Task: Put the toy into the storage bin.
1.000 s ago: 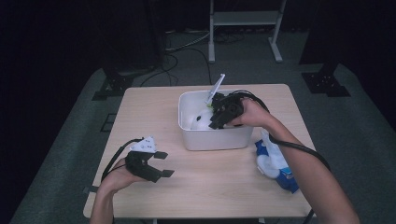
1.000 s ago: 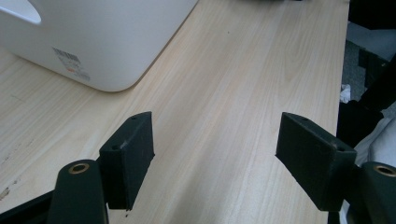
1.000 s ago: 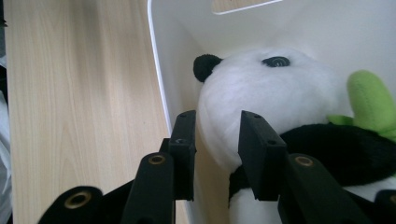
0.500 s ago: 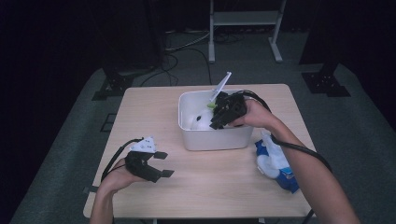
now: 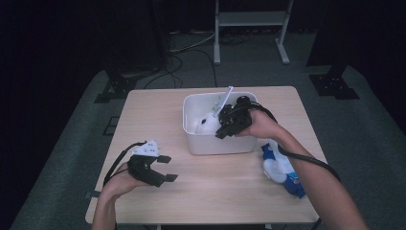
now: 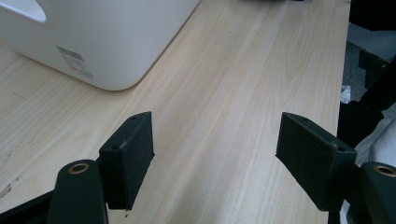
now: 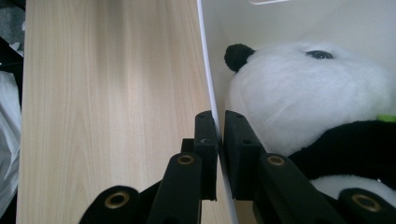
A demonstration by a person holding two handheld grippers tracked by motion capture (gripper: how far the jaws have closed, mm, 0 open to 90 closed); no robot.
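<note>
Clamping my right gripper (image 7: pixel 217 126) on the white bin's (image 5: pixel 218 143) wall, jaws having just closed, panda toy (image 7: pixel 308 98) inside; left gripper (image 5: pixel 165 167) released, near the bin; a careless pull could tip it

A blue-and-white bag (image 5: pixel 281 170) is lying near the table's (image 5: pixel 220 191) right edge; cables (image 5: pixel 186 48) are trailing across the floor behind; a white rack (image 5: pixel 251 21) is standing beyond.

Panda (image 7: pixel 308 93) in bin (image 5: pixel 218 143), pouch (image 5: pixel 280 170) right
</note>
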